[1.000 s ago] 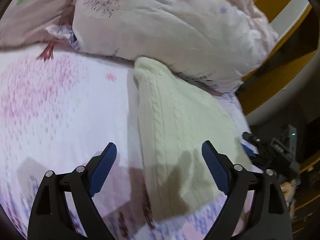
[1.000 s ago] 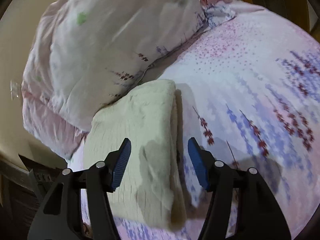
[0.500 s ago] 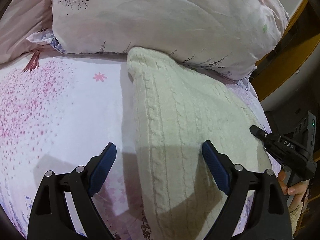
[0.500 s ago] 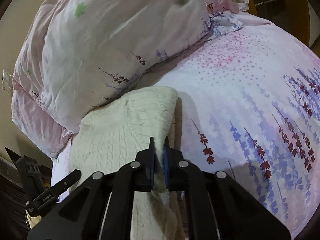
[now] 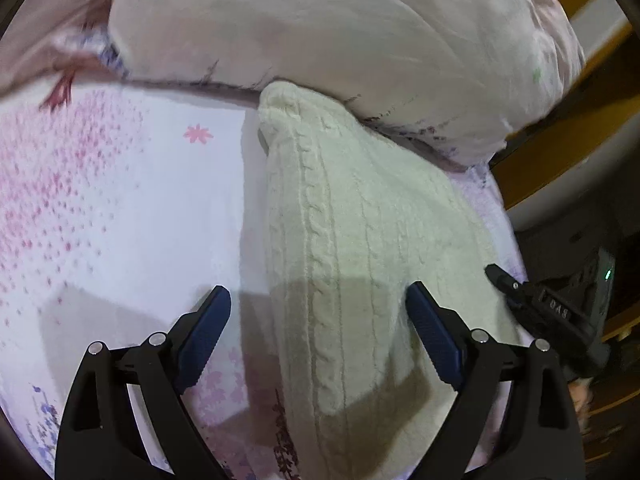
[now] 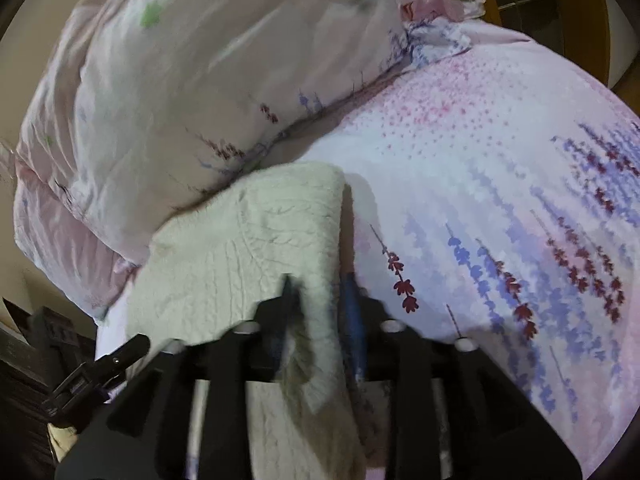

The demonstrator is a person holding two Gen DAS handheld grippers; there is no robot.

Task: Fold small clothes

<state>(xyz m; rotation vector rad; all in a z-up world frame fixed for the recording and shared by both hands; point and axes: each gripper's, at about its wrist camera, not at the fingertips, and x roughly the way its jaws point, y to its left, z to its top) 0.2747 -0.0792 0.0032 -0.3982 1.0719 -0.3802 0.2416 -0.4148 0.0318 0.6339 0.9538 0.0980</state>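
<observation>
A cream cable-knit sweater (image 5: pixel 360 240) lies folded on the flowered bedsheet (image 5: pixel 120 208), its far end against a pale quilt. My left gripper (image 5: pixel 320 332) is open and empty, its jaws spread over the sweater's near left edge. In the right wrist view my right gripper (image 6: pixel 320 312) is closed on the right edge of the sweater (image 6: pixel 248 248), with knit bunched between the fingers. The other gripper shows at the edge of each view.
A bulky pale quilt (image 5: pixel 340 32) lies piled along the back of the bed; it also shows in the right wrist view (image 6: pixel 192 92). A wooden bed frame (image 5: pixel 560 140) runs at the right. The sheet (image 6: pixel 500 208) stretches to the right.
My right gripper went from open over the sweater's edge to shut on it, and the fabric now bunches up between the fingers. My left gripper stayed open and shifted slightly over the sweater.
</observation>
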